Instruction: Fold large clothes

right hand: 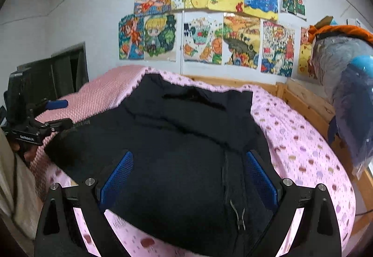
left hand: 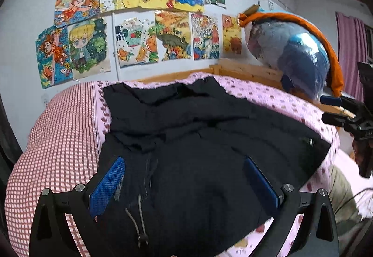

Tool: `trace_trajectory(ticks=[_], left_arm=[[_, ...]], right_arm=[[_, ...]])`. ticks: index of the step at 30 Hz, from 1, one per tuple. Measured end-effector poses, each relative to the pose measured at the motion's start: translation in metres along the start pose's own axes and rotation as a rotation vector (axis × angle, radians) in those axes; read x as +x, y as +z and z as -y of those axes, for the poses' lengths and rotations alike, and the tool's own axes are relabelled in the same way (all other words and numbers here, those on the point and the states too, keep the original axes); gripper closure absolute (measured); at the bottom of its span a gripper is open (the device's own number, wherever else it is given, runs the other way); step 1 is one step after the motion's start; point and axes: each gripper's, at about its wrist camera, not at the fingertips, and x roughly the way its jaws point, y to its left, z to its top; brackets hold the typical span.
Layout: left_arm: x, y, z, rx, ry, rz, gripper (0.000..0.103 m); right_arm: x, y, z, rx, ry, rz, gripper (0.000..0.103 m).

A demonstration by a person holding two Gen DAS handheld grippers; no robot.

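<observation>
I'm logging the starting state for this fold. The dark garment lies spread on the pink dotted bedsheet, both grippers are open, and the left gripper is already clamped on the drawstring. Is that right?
One thing is wrong: the left gripper is not clamped on the drawstring. The left wrist view shows its fingers spread wide, with the cord lying loose between them. The dark garment does lie spread on the pink dotted bedsheet, and the right gripper is open too.

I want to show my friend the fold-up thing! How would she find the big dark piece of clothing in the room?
Find the wooden-framed bed under the wall of colourful drawings. On its pink spotted sheet lies the dark garment, spread wide and crumpled, with a drawstring near its front edge. It is the only near-black thing on the pink bedding.
</observation>
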Motion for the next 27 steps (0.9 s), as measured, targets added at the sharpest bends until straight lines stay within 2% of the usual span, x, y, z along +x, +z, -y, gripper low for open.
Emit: trace_trajectory(ticks=[9, 14, 22, 27], left_arm=[[0.005, -0.032, -0.003, -0.067, -0.026, -0.081, 0.0], [0.003, -0.045, 0.003, -0.021, 0.009, -0.077, 0.0], [-0.011, -0.059, 0.01, 0.024, 0.012, -0.051, 0.0], [-0.018, -0.071, 0.017, 0.078, 0.006, -0.07, 0.0]], right_arm=[[0.018, -0.039, 0.024, 0.098, 0.004, -0.081, 0.009], [0.032, -0.057, 0.025, 0.121, 0.039, -0.115, 0.009], [0.046, -0.075, 0.016, 0.043, 0.089, -0.178, 0.009], [0.046, -0.084, 0.009, -0.019, 0.077, -0.201, 0.009]])
